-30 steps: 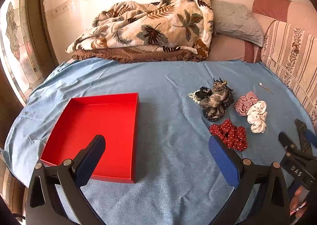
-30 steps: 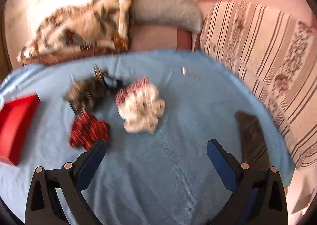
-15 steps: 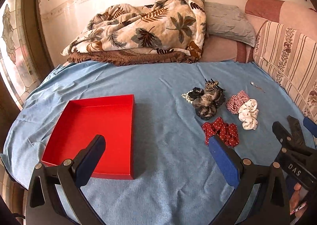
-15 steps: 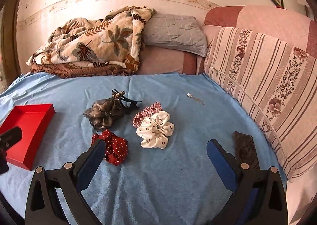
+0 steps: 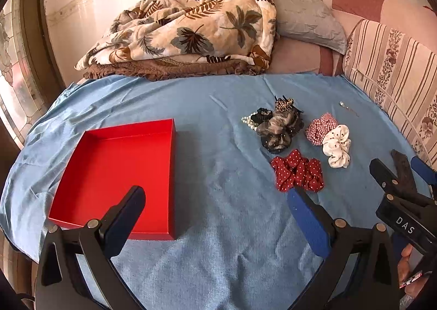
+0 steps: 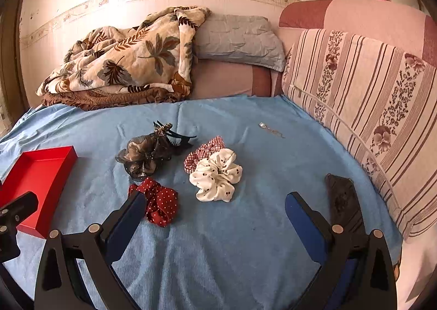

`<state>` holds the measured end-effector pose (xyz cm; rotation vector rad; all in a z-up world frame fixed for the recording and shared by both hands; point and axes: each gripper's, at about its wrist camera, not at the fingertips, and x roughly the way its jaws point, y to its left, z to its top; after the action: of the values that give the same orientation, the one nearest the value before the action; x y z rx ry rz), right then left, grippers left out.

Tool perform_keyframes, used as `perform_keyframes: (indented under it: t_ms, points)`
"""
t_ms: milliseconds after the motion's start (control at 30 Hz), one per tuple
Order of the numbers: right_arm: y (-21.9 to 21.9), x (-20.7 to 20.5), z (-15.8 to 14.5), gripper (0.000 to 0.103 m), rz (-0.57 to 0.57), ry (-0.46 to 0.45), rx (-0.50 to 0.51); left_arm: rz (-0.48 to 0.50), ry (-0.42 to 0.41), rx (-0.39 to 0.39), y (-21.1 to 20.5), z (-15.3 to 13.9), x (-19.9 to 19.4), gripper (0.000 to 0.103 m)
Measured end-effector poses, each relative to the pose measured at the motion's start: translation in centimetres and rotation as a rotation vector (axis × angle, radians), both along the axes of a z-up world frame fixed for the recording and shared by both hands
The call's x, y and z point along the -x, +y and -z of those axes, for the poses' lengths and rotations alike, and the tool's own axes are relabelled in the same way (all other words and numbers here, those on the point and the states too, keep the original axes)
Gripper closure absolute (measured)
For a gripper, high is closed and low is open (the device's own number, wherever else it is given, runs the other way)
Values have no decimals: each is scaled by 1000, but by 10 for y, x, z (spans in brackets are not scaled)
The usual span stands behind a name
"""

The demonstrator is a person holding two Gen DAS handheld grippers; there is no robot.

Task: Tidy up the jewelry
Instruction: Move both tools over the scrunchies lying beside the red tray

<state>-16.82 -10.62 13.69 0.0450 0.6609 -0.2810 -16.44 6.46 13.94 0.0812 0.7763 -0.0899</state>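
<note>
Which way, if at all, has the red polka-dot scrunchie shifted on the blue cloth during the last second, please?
No. The red polka-dot scrunchie lies just in front of the grey scrunchie as before; only the camera moved.

Both wrist views look forward and slightly down across the blue cloth [image 5: 218, 146] toward the wall. The left view sits near the cloth's left side, close above the red box [image 5: 117, 168], with the right gripper [image 5: 404, 170] at its right edge. The right view sits farther right, near the striped cushion [image 6: 368, 97]. Both share the red scrunchie [image 6: 159, 204], white scrunchie [image 6: 215, 174] and leaf-print blanket [image 5: 191, 34]
</note>
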Motion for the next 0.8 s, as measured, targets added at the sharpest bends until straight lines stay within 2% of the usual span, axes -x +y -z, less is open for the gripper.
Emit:
perform_keyframes:
  t_ms: [267,633,800]
  points:
    - [-10,-3,12,0,6,27,-45,4,22,-22,-4,6,-3,0]
    - [-26,-5,29,0,-2,69,-112,22,35,-5,3,4,-10,0]
    - [-39,-8,37,0,-6,82,-130,70,38,-1,-1,-3,-20,15]
